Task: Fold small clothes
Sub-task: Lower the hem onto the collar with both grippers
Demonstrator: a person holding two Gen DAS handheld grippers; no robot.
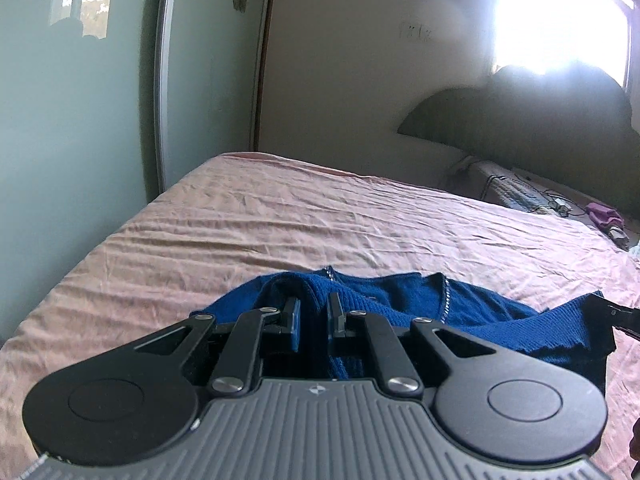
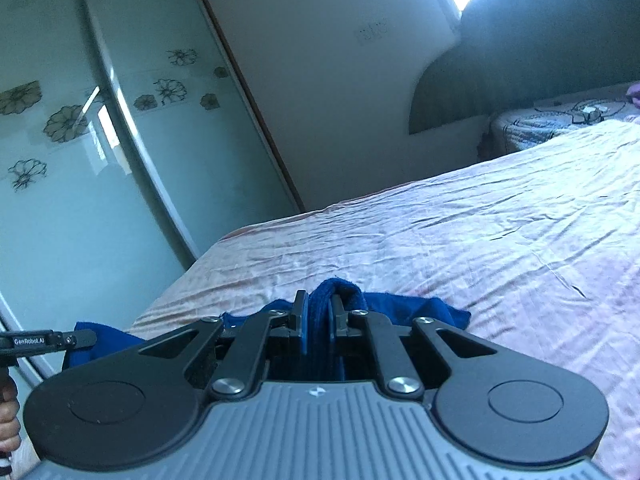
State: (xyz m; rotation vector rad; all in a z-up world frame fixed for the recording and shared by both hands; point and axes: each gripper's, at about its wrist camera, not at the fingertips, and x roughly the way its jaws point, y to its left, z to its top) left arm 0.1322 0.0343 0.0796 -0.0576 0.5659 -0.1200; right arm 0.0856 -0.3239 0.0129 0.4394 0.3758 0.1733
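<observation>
While both grippers are closed on fabric, the blue knit garment (image 1: 384,300) hangs between them, lifted at its near edge above the pink bedsheet (image 1: 260,232). The left gripper (image 1: 314,312) pinches a bunched fold of the knit between its pads; a line of silver trim runs along the garment's opening. The right gripper (image 2: 318,312) clamps a thick fold that rises above its fingertips (its tip also shows at the right edge of the left view, holding the garment's corner). Beyond the garment the wrinkled sheet lies bare. Farther back – at the bed's head – lie a quilted pillow (image 1: 516,196) and a purple item (image 1: 604,216). Frosted wardrobe doors (image 2: 80,200) with flower prints stand to the left.
</observation>
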